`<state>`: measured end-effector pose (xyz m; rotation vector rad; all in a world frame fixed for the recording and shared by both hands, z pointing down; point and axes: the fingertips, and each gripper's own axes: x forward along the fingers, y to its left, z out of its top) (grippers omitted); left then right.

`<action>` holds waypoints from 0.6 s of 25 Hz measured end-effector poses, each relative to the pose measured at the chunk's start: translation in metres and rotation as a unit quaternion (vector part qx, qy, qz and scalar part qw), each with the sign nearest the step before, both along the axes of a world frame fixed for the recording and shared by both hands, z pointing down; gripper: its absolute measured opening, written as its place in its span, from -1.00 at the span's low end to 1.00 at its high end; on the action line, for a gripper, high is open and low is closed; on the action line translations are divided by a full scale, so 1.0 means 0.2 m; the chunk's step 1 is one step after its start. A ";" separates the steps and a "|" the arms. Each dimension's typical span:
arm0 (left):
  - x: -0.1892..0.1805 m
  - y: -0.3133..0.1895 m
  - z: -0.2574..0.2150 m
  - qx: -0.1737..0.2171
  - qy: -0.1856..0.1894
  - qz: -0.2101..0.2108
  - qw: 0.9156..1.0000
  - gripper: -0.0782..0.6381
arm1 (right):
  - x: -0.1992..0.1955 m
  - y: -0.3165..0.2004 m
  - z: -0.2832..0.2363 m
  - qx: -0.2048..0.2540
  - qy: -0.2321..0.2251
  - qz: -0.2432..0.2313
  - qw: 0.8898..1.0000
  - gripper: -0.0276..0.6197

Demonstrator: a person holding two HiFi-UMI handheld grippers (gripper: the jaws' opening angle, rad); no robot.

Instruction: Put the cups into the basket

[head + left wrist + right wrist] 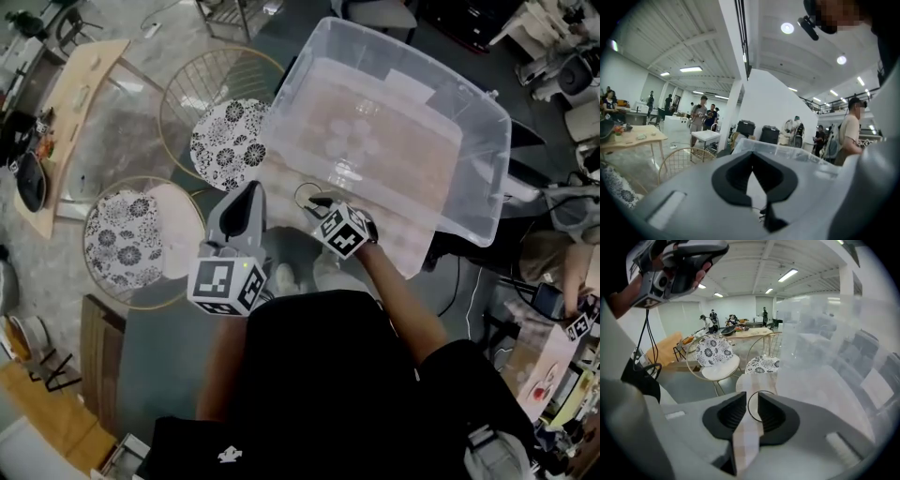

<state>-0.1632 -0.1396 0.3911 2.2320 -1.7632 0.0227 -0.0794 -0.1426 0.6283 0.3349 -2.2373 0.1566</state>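
A large clear plastic bin (487, 141) serves as the basket and stands on a pale checked cloth (281, 178). Faint round shapes show through its floor. Just outside its near left corner lies the thin dark rim of a clear cup (306, 194). My right gripper (315, 201) points down at it. In the right gripper view the rim (753, 406) shows in the gap of the right gripper (752, 399), whose jaws stand apart without pressing on it. My left gripper (249, 187) hovers to the left of the cup. The left gripper's (752, 155) jaw tips meet with nothing between them.
Two round wire chairs with flowered cushions (230, 141) (127, 239) stand left of the bin. A wooden table (75, 103) is further left. The bin's wall (825, 357) fills the right of the right gripper view. People stand far off in the hall.
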 end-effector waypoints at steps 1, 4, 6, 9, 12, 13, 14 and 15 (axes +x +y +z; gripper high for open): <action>-0.01 0.00 0.00 -0.001 -0.001 -0.004 1.000 -0.77 | 0.00 0.01 0.04 -0.002 0.014 -0.010 1.000 -0.65; -0.04 0.01 0.01 -0.006 -0.003 -0.015 1.000 -0.77 | -0.01 0.03 0.16 -0.006 0.056 -0.041 0.998 -0.55; -0.06 0.03 0.02 -0.009 -0.003 -0.023 1.000 -0.77 | -0.03 0.06 0.23 -0.006 0.081 -0.063 0.995 -0.50; -0.09 0.04 0.04 -0.013 -0.004 -0.033 0.999 -0.77 | -0.06 0.07 0.31 0.012 0.119 -0.099 0.988 -0.45; -0.11 0.06 0.05 -0.017 -0.006 -0.039 0.999 -0.77 | -0.06 0.07 0.40 0.032 0.160 -0.132 0.978 -0.44; -0.11 0.07 0.05 -0.018 -0.007 -0.041 0.999 -0.77 | -0.05 0.07 0.43 0.036 0.175 -0.143 0.973 -0.44; -0.11 0.07 0.06 -0.019 -0.008 -0.042 0.999 -0.77 | -0.05 0.07 0.47 0.040 0.190 -0.155 0.969 -0.44; -0.11 0.08 0.06 -0.020 -0.008 -0.044 0.999 -0.77 | -0.05 0.07 0.50 0.044 0.203 -0.167 0.964 -0.44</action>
